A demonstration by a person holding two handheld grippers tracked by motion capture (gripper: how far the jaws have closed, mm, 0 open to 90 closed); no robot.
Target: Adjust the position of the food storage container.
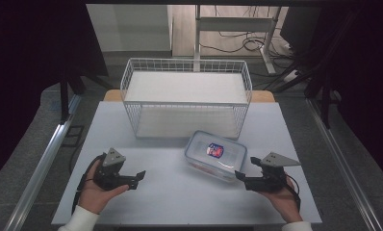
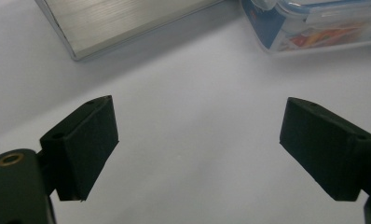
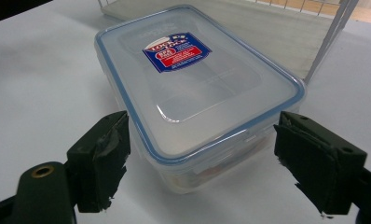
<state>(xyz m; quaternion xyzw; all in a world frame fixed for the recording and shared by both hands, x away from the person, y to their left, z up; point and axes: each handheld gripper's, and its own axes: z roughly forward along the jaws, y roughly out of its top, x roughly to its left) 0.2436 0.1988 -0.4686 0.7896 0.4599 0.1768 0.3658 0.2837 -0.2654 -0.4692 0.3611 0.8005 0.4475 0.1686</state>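
- Plastic box (image 1: 215, 155) with a clear lid and blue seal sits on the white counter (image 1: 170, 187) in the high view, just in front of the wire basket (image 1: 187, 96), toward the right. The right gripper (image 1: 247, 177) lies in the person's right hand (image 1: 283, 195) with its tips near the box's near right corner. The left gripper (image 1: 137, 177) rests in the left hand (image 1: 97, 192), well apart from the box, pointing toward it.
- Left gripper view: the left gripper's (image 2: 198, 144) fingers (image 2: 88, 140) stand wide apart with only bare counter between them; the box (image 2: 314, 28) lies farther off at the upper right.
- Right gripper view: the right gripper's (image 3: 200, 158) fingers (image 3: 104, 158) are spread wide on either side of the box's (image 3: 193, 88) near end, holding nothing; whether the pads touch its walls I cannot tell. The basket's wires (image 3: 330, 32) rise behind.
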